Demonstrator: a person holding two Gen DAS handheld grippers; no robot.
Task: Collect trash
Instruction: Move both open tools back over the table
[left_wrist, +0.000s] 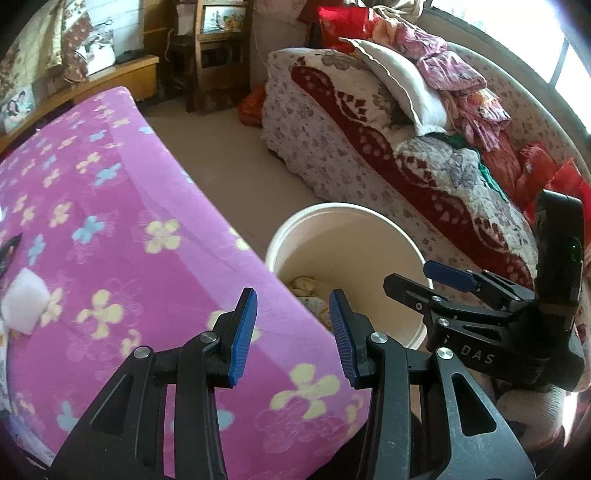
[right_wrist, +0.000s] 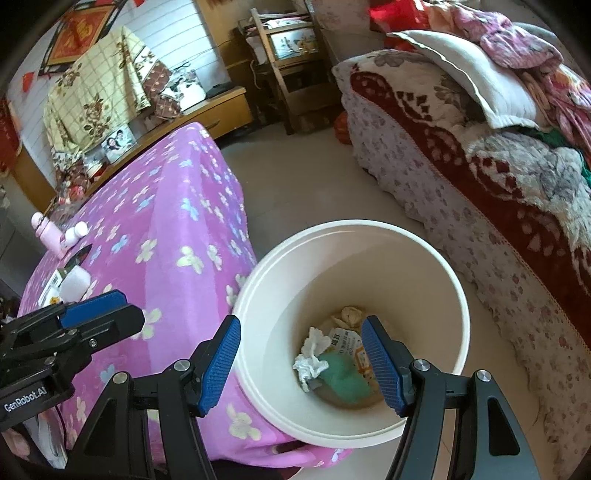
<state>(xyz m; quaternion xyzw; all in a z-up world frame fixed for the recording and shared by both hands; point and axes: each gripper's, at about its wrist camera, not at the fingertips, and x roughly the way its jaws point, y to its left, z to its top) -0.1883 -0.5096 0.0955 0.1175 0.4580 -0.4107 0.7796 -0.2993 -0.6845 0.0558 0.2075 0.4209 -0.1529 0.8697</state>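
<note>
1. Two sets of tongs hung over the same corner, both with their jaws apart and nothing between the pads. The right tongs (right_wrist: 301, 363) sat straight above the white bucket (right_wrist: 258, 280), which makes sense as a spot for dropping stuff in. The left tongs (left_wrist: 293, 338) hovered over the table edge, just beside the bucket rim.
2. The bucket stood on the floor tight against the table, I'd guess so trash can go off the pink flowered cloth (left_wrist: 122, 206) and into it without much travel.
3. Trash already in the bucket: a crumpled white tissue (right_wrist: 310, 356), something green (right_wrist: 345, 374), a printed wrapper (right_wrist: 349, 338) and a beige wad (right_wrist: 351, 314) at 12 o'clock of the pile.
4. More was left on the table: a white foam-looking block (left_wrist: 24, 301) at 9 o'clock in the left view, cut off by the frame edge.
5. Hard to read: the dark thing near that block, plus the clutter by the pink bottle (right_wrist: 48, 234) at the far-left end of the table. The bucket's bottom was half hidden by a right pad.
</note>
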